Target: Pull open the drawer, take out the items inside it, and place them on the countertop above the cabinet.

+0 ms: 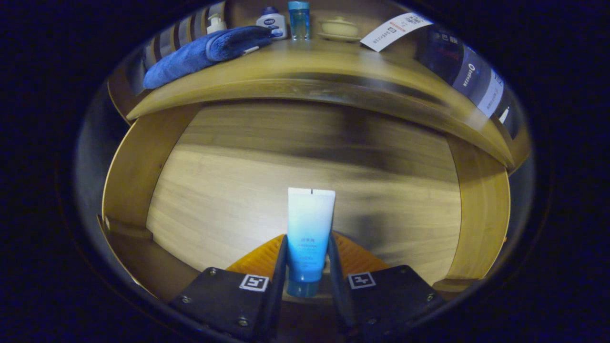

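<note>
A blue-and-white squeeze tube (309,233) stands between my two fingers, cap end down, and both fingers press on its lower half. My gripper (307,259) is shut on it, held above the open wooden drawer (295,190), whose bare floor spreads out beyond the tube. Above the drawer runs the countertop (333,66) of the cabinet. On it lie a folded blue towel (205,52), a white bottle with a blue cap (271,21), a clear blue bottle (299,19) and a pale lidded dish (339,28).
The drawer's side walls (131,166) rise to the left and right of the tube. A white paper label (395,31) lies at the countertop's right end, and a small pump bottle (216,23) stands behind the towel. A dark panel (472,76) borders the right.
</note>
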`<state>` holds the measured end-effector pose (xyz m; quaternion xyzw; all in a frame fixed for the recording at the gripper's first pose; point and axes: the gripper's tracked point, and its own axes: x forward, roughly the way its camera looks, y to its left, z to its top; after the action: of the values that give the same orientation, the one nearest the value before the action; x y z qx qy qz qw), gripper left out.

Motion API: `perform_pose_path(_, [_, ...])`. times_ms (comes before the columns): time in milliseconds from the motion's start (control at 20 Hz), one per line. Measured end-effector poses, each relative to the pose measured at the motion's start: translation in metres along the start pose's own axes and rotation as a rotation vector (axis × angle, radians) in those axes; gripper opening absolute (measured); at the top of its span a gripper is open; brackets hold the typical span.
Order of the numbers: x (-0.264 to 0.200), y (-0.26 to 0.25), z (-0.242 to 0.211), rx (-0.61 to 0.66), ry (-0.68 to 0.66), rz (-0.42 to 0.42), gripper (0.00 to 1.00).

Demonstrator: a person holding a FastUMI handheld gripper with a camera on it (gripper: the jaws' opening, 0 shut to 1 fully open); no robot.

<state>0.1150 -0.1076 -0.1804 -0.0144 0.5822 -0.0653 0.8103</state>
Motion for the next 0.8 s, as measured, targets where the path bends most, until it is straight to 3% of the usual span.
perform_pose_path(200, [-0.005, 0.001, 0.005, -0.013, -0.058, 0.006, 0.39])
perform_pose_path(350, [-0.022, 0.013, 0.009, 0.054, -0.11, 0.087, 0.39])
perform_pose_path(650, [-0.08, 0.018, 0.024, 0.053, -0.231, 0.167, 0.39])
perform_pose_path(800, [-0.114, 0.013, 0.045, 0.04, -0.313, 0.168, 0.38])
